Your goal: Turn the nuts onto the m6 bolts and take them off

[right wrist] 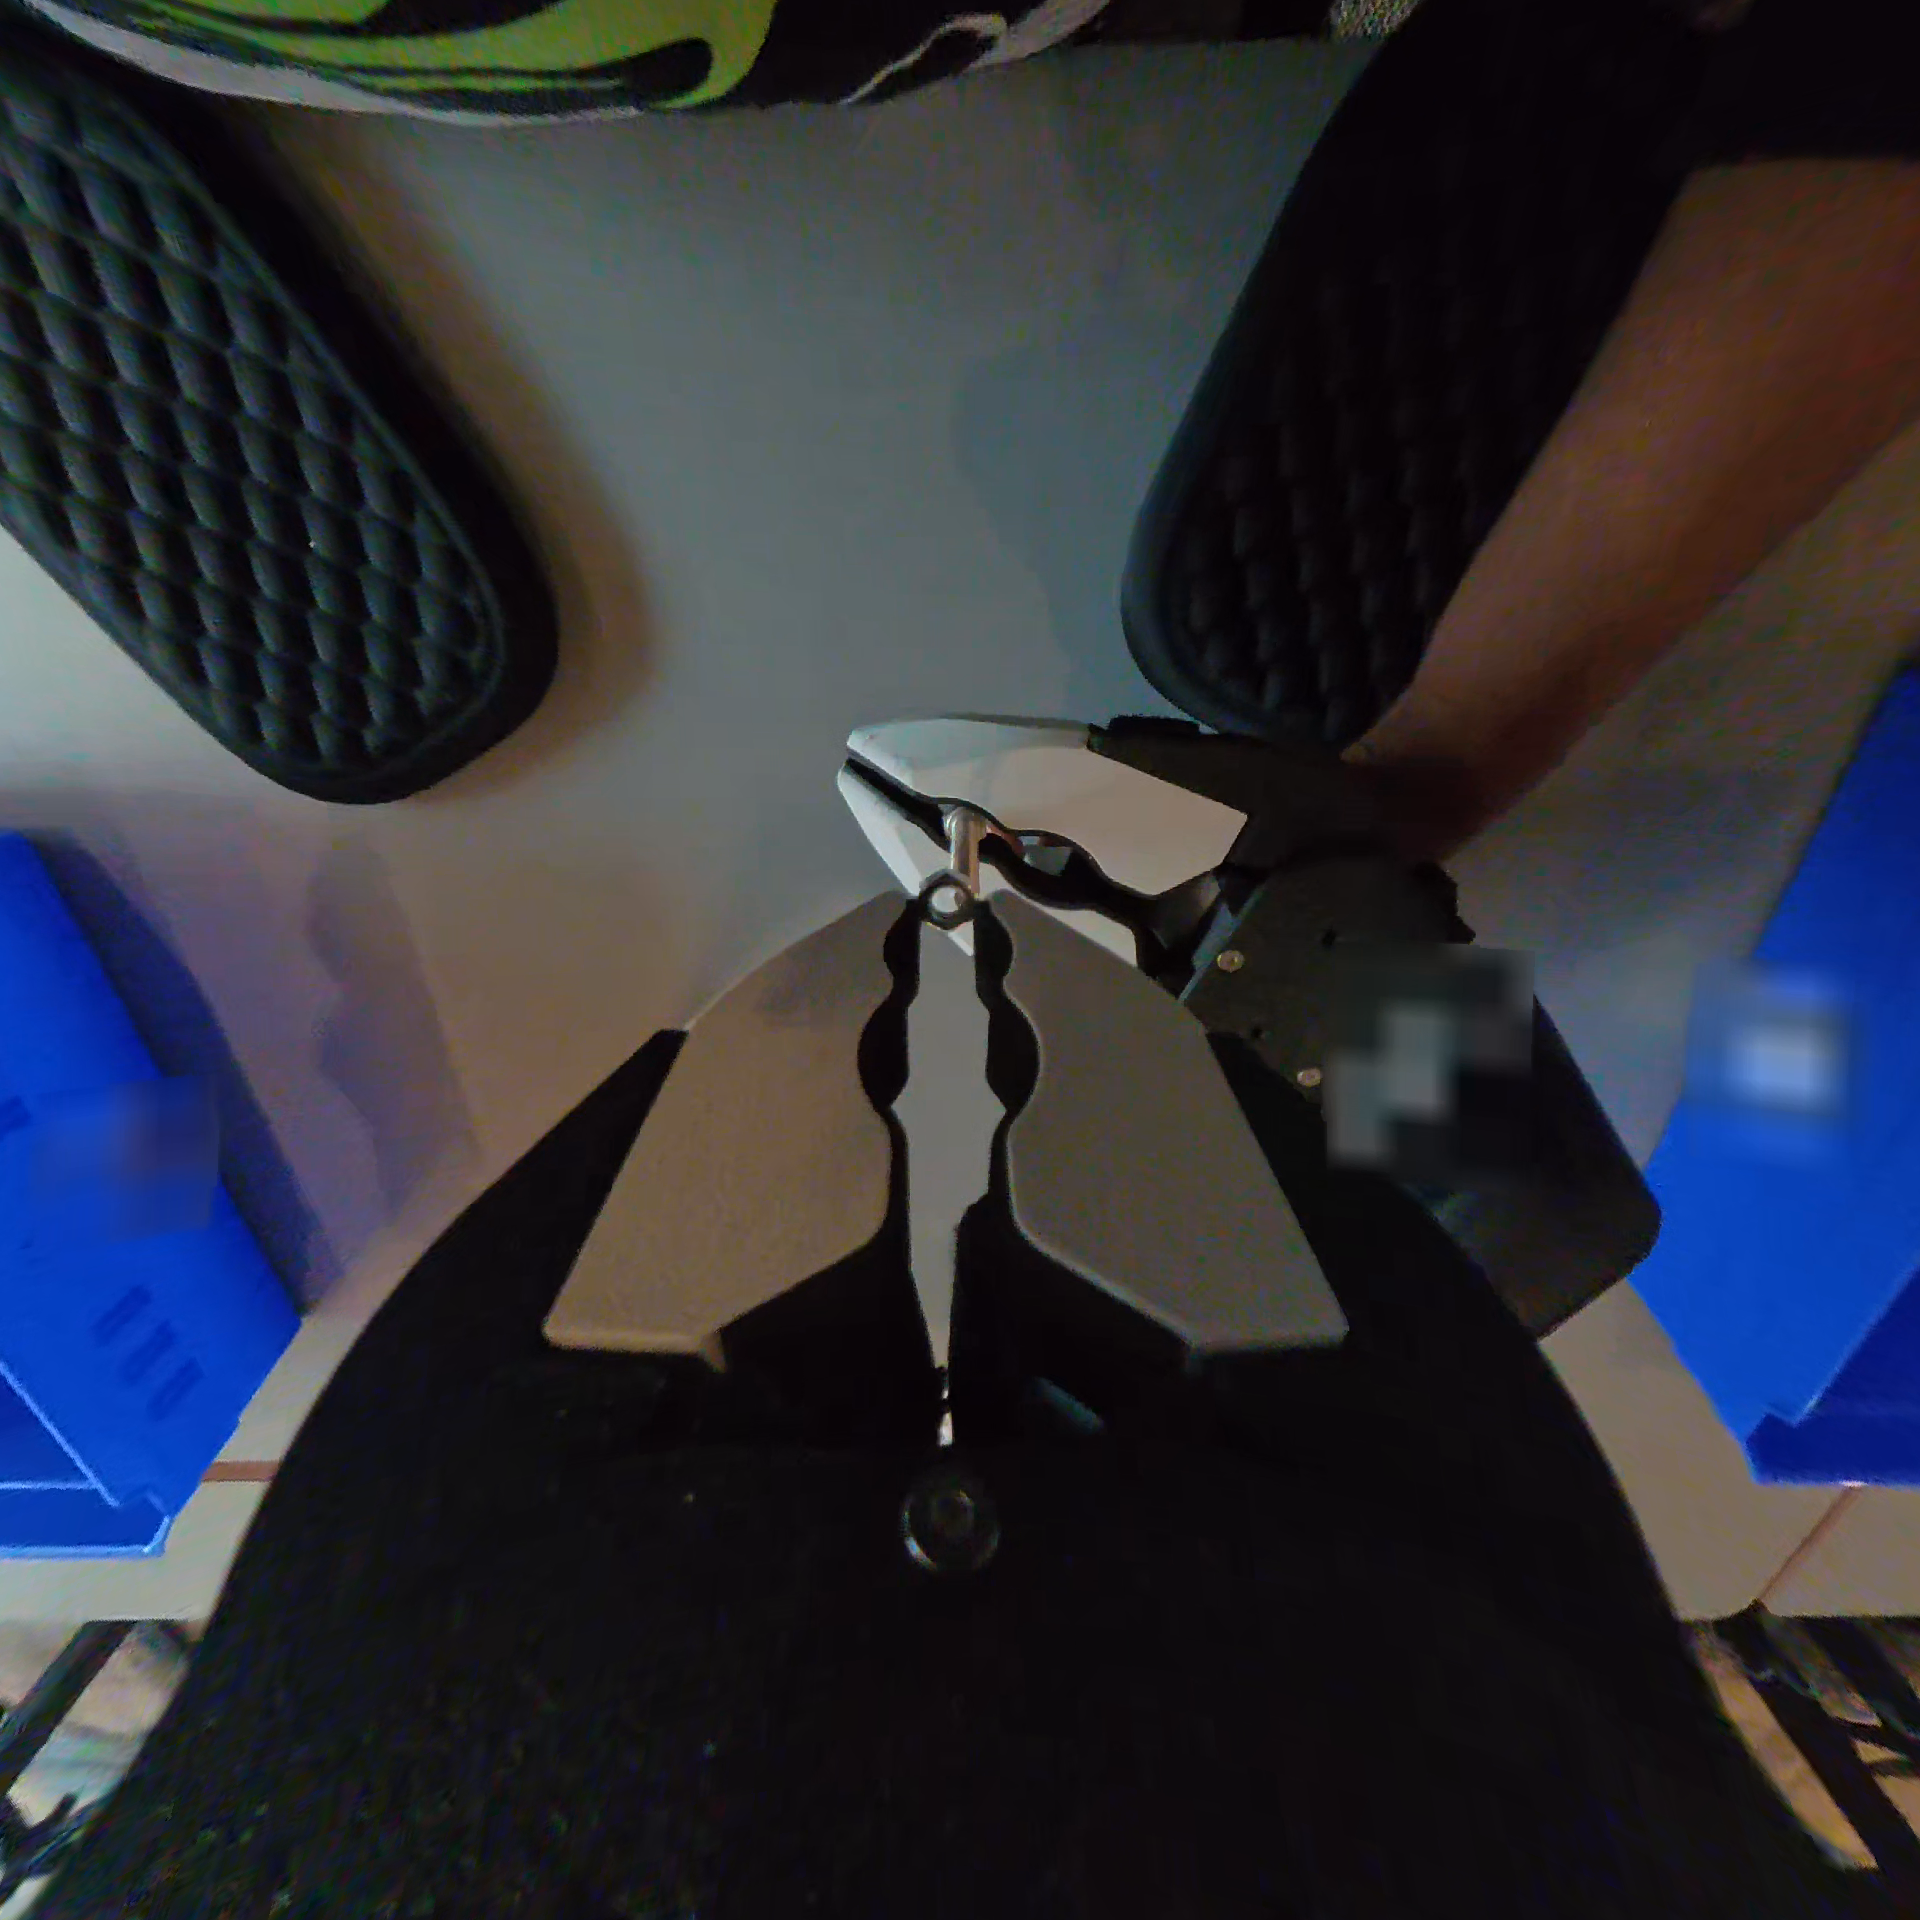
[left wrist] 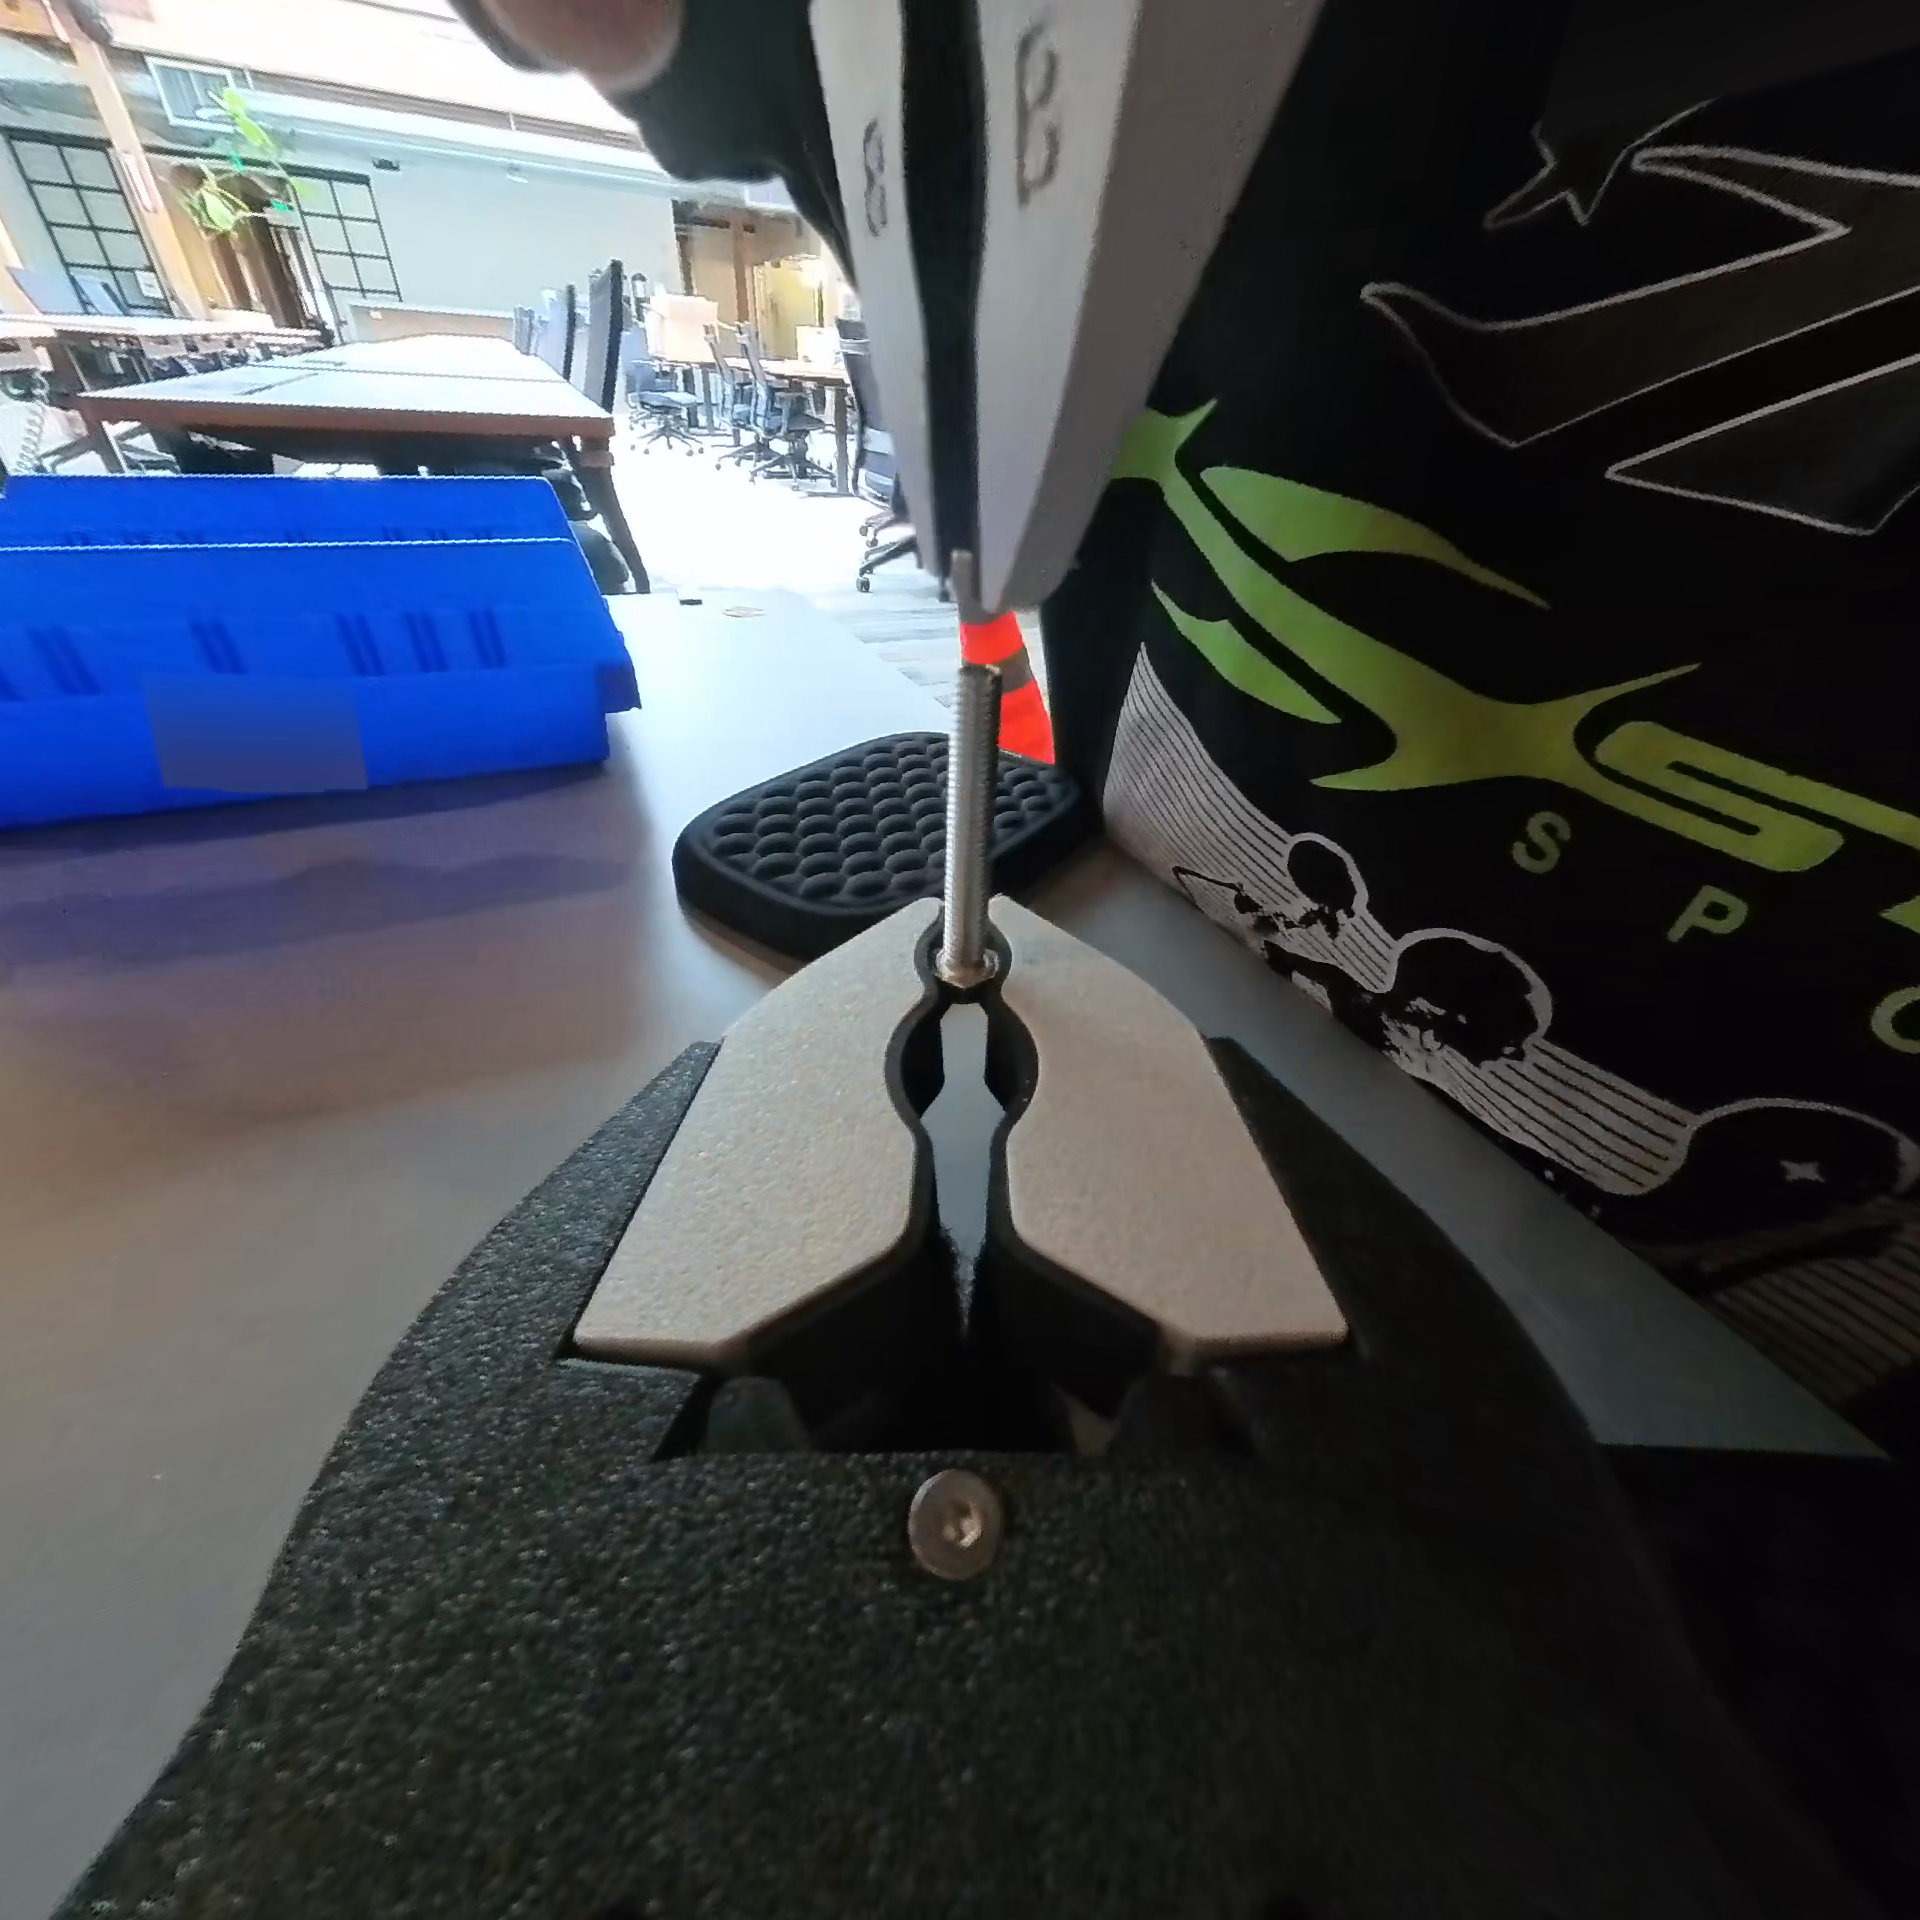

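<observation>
Left claw (left wrist: 961,961) clamped on head end of upright bolt (left wrist: 968,821); threads bare. Right claw (right wrist: 945,902), narrowly parted, pinches nut (right wrist: 943,900) just above bolt tip, apparently not yet threaded. Judged: threading barely begun, removal left. Right wrist view alone shows nut's hex; left wrist view alone shows bolt's full length, blue bin (left wrist: 301,634) well beyond bolt on worktop (left wrist: 312,1039).

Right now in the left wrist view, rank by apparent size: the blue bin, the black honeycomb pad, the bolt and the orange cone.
1. Blue bin
2. Black honeycomb pad
3. Bolt
4. Orange cone, though it's partly hidden and farther off, so apparent size only.
</observation>
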